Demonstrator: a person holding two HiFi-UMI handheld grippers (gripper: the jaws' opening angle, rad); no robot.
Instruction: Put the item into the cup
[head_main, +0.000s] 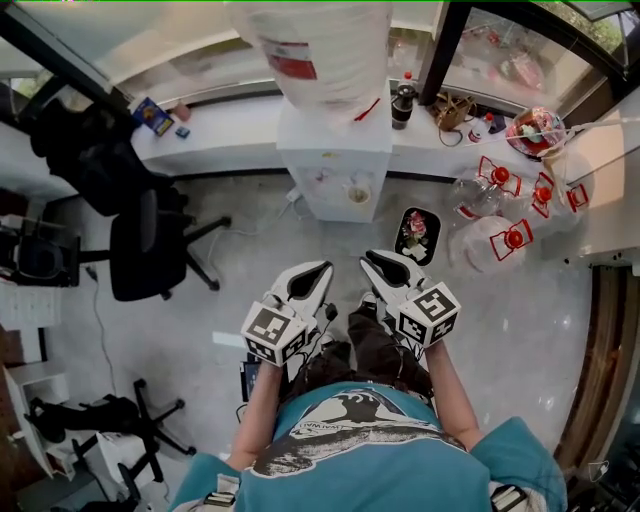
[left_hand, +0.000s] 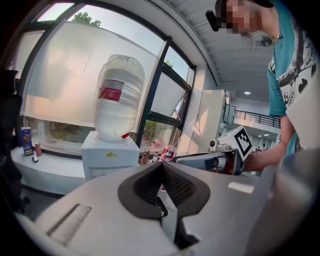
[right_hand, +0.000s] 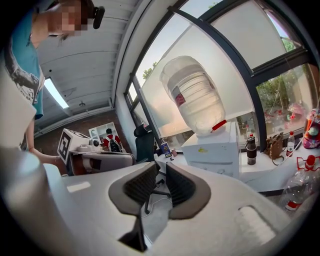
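Observation:
Both grippers are held side by side at waist height over the grey floor, pointing at a white water dispenser (head_main: 335, 165). My left gripper (head_main: 320, 270) has its pads meeting at the tips with nothing in them; its own view (left_hand: 161, 167) shows the same. My right gripper (head_main: 372, 260) stands a little open, with a narrow gap between its pads and nothing in it (right_hand: 161, 171). A small round cup-like thing (head_main: 358, 194) sits on the dispenser's front ledge. I can pick out no loose item for certain.
A big water jug (head_main: 320, 50) tops the dispenser. A black office chair (head_main: 150, 240) stands to the left. Several clear bottles with red caps (head_main: 505, 235) lie on the floor to the right, and a dark flowered tray (head_main: 417, 233) beside them. A dark flask (head_main: 402, 105) stands on the white sill.

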